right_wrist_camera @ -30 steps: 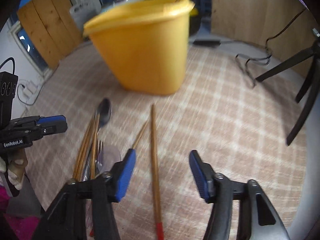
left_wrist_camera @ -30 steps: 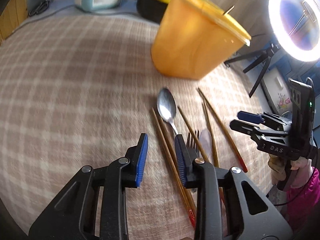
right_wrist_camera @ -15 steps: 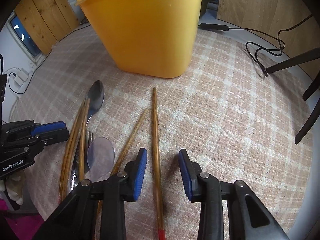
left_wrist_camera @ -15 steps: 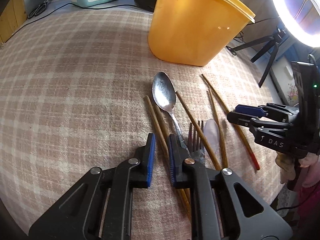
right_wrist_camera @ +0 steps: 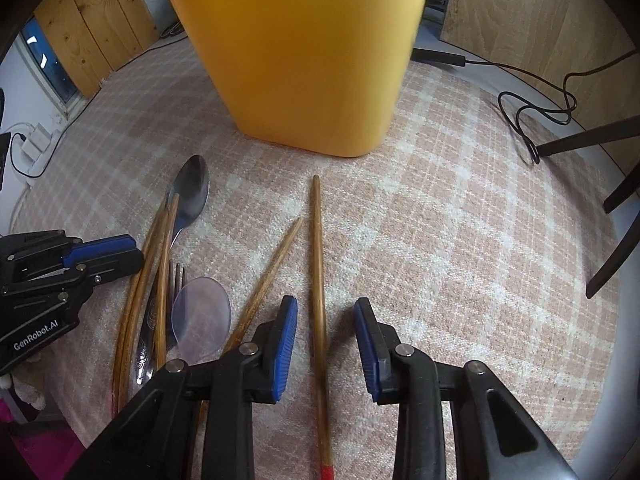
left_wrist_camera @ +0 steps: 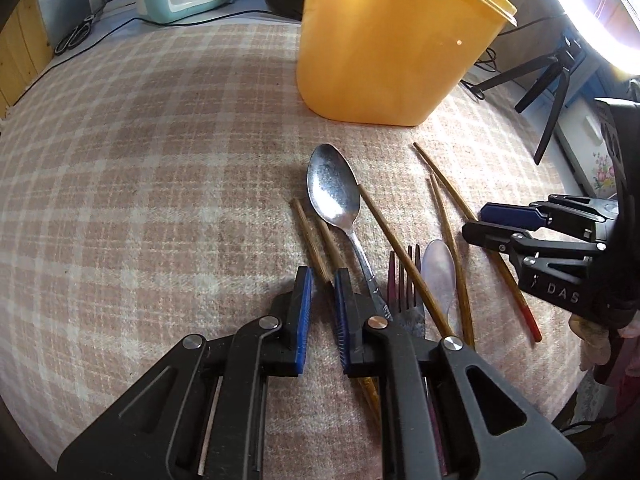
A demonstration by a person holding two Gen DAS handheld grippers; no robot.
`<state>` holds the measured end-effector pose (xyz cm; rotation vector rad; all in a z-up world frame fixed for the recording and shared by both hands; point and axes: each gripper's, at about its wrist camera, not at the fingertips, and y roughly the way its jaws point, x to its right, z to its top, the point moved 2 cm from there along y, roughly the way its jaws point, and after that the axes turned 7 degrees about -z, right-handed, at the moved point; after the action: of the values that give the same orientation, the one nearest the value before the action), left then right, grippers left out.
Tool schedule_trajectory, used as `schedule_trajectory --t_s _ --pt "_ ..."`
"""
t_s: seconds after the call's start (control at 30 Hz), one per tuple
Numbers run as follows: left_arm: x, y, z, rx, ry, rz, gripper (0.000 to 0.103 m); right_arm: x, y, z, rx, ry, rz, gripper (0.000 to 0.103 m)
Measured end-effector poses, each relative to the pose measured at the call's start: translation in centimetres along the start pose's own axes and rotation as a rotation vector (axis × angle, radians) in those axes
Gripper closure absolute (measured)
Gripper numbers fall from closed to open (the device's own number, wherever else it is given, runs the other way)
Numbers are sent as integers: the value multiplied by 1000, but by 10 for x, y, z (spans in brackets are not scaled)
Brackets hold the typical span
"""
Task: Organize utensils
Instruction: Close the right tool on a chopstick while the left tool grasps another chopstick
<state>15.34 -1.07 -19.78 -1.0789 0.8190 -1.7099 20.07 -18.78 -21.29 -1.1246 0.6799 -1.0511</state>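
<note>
Pick phase, both sides lining up on chopsticks. Left gripper (left_wrist_camera: 319, 280) is low on the cloth, jaws narrowed around the leftmost chopstick (left_wrist_camera: 308, 232) but with a gap showing on each side, so not clamped yet. Right gripper (right_wrist_camera: 326, 322) is released and wide, straddling the red-tipped chopstick (right_wrist_camera: 318, 264), which runs 12 to 6 between its pads. Spoon (left_wrist_camera: 333, 194), fork (left_wrist_camera: 404, 280) and the other sticks lie loose on the plaid tablecloth (left_wrist_camera: 140, 168), at 6 o'clock of the yellow bin (right_wrist_camera: 304, 56). Next, I'd judge: close both fully, lift level, carry to the bin at 12.
</note>
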Motion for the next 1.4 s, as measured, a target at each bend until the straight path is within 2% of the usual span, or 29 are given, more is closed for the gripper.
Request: schedule_trajectory --t_s 0.13,0.2,0.27,0.33,0.4,0.47,0.53,0.6,0.67,0.77,1.0,1.27,1.4 --pt "2 3 1 3 26 15 95 -13 4 7 -6 -30 -27 73" --pt "1 3 1 1 26 6 95 -16 5 9 -14 -49 -39 77" --pt "-2 2 1 -1 22 -1 96 -16 5 11 -26 -57 -49 87" --pt "-5 0 1 1 14 1 97 -11 5 10 -38 -59 -49 90" --pt "-7 -1 0 0 7 -2 98 -9 6 13 -53 -52 -41 90" --pt "-8 1 2 -2 -8 -4 97 -9 8 17 -62 -47 -40 83" --pt "-6 2 4 6 -4 5 97 -10 11 22 -64 -49 -49 80" --pt "-6 4 6 12 3 2 98 -16 13 30 -61 -72 -57 86" --pt "-12 3 7 12 -32 -31 98 -17 12 34 -63 -83 -47 97" --pt "-24 -4 7 31 -88 -60 100 -20 10 35 -56 -81 -41 99" --pt "-34 -37 11 111 -129 -97 100 -10 -9 27 21 13 37 99" --pt "-32 -85 25 231 -118 -104 100 15 -47 24 153 141 106 99" --pt "-27 -107 30 293 -90 -99 100 27 -65 11 215 196 126 99"
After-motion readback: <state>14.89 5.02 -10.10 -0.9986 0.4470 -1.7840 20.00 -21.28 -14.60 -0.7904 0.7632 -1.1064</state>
